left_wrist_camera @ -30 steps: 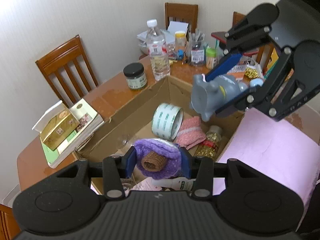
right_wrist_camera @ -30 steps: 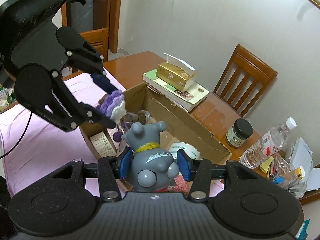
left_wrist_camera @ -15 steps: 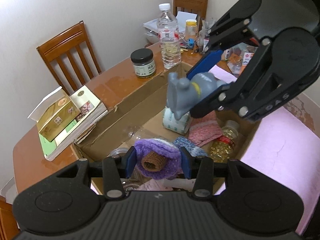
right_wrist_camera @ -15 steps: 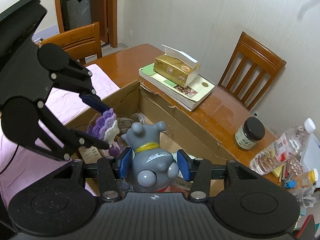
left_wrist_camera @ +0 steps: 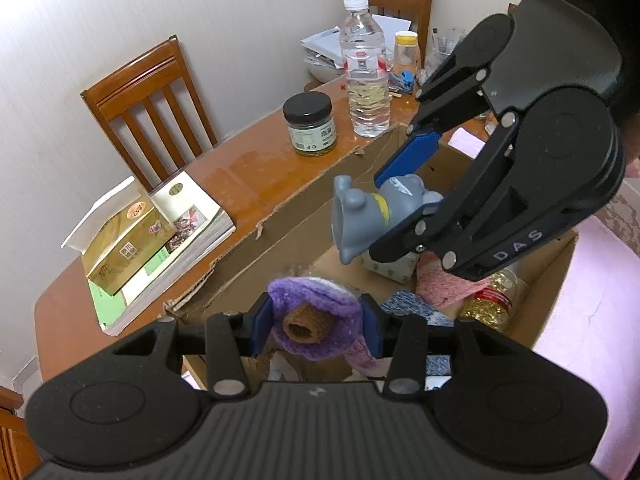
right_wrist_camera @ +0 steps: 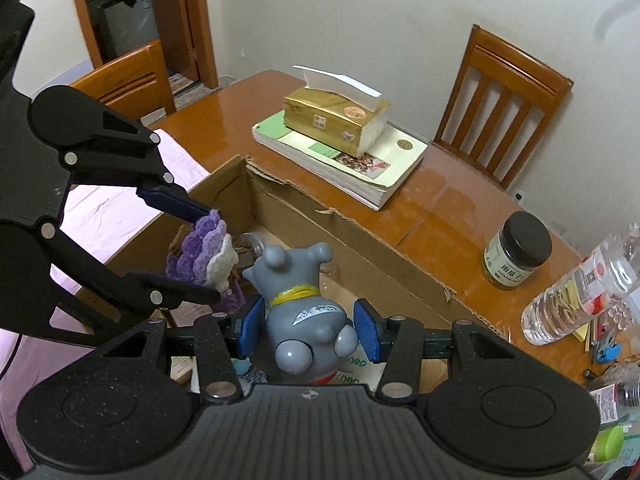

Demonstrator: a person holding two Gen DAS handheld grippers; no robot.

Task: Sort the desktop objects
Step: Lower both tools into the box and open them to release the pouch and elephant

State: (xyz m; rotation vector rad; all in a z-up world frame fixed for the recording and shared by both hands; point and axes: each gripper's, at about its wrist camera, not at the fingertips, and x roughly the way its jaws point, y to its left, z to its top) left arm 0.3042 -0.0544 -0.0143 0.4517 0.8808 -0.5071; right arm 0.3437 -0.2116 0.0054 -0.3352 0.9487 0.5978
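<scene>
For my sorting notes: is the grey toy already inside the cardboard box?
Not yet: the grey toy hangs above the cardboard box, clamped in the right hand-held gripper.

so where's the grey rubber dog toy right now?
Clamped in the right gripper, the grey rubber dog toy hangs over the open cardboard box, beside the left gripper's purple crocheted piece.

Indoor light, soft and even, moderately bright, slightly cool cast. No hard shadows. Glossy worktop throws pale sheen patches, strongest centre-right in the right wrist view and centre-left in the left wrist view. Heavy fisheye on both: chair and wall lines bow outward, corners vignette to black. Focus sharp mid-frame; bottom-edge black housing is soft and grainy. Doorway at upper left is dim. Water bottle at the right edge is smeared and stretched.
</scene>
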